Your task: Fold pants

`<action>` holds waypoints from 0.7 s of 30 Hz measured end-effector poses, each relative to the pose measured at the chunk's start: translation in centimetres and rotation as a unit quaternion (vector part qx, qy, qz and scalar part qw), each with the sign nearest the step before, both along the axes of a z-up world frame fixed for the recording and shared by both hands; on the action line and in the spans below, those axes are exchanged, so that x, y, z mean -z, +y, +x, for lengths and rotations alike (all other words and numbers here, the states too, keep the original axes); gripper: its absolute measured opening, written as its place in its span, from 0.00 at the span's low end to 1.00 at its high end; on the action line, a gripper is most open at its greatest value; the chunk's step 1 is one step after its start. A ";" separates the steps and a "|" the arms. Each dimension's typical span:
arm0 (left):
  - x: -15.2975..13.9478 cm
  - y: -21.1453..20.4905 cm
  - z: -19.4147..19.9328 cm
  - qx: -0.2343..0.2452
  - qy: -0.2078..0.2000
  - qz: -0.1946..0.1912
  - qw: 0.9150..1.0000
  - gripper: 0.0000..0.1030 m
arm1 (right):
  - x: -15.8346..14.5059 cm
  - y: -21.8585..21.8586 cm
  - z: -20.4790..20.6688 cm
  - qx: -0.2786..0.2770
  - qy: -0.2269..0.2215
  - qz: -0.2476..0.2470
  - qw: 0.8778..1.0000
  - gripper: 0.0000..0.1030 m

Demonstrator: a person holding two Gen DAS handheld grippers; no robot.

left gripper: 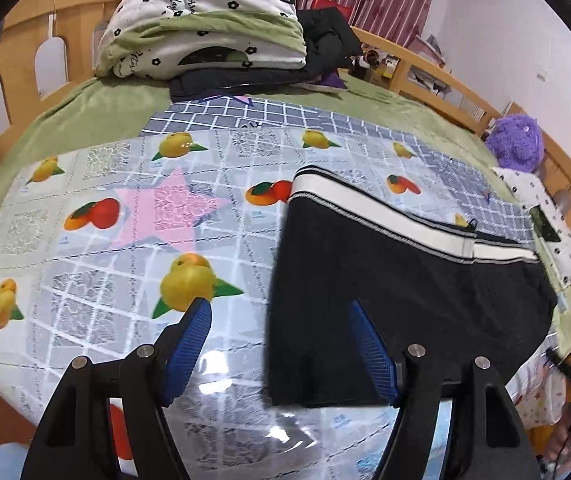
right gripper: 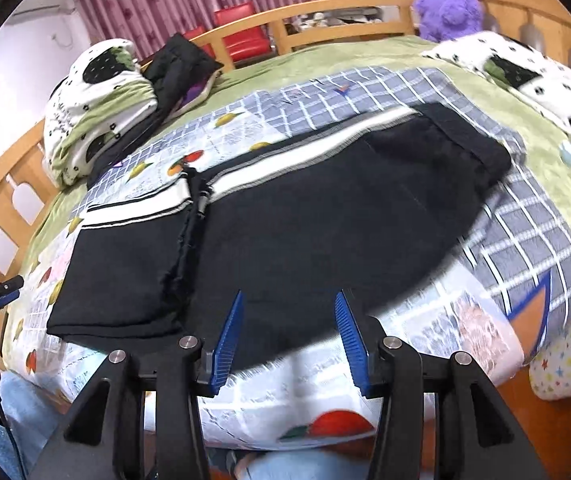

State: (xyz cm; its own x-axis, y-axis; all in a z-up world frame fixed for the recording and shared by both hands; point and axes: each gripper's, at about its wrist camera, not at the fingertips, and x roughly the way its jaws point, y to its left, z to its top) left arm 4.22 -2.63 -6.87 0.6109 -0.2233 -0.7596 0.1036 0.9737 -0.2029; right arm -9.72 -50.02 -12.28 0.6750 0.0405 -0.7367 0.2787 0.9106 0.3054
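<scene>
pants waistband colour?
White with thin grey-and-black edge stripes, on the black pants; the waistband shows best in the left wrist view.

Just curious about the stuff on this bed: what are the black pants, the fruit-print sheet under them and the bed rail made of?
Pants: soft, matte black knit, probably cotton jersey; ribbed white stripes along one edge.
Fruit-print sheet: likely clear plastic film; it is glossy with bright glare, and the checked cloth shows through.
Bed rail: light wood by its colour, smooth, maybe varnished.

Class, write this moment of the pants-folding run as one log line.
stage: mid-fold | pants: folded, flat on fruit-print sheet | left gripper: open, empty | right gripper: open, empty
</scene>
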 end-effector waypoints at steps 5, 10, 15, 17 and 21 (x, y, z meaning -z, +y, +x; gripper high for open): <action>1.6 -0.4 0.9 0.006 -0.004 -0.014 1.000 0.67 | 3.0 -2.3 0.4 0.027 0.001 0.045 0.999 0.46; 5.3 -0.1 3.4 0.014 0.017 -0.043 0.999 0.67 | 5.7 -4.5 1.3 0.044 -0.013 0.114 0.992 0.46; 8.6 -0.7 7.0 0.036 0.044 -0.052 0.997 0.66 | 6.9 -5.4 2.9 0.065 -0.048 0.155 0.985 0.46; 9.1 -1.7 8.2 0.053 0.035 -0.052 0.997 0.61 | 7.3 -5.4 4.2 0.072 -0.051 0.164 0.982 0.46; 9.4 -3.1 10.6 0.085 0.065 -0.079 0.991 0.29 | 7.7 -4.6 6.8 0.073 -0.035 0.161 0.984 0.21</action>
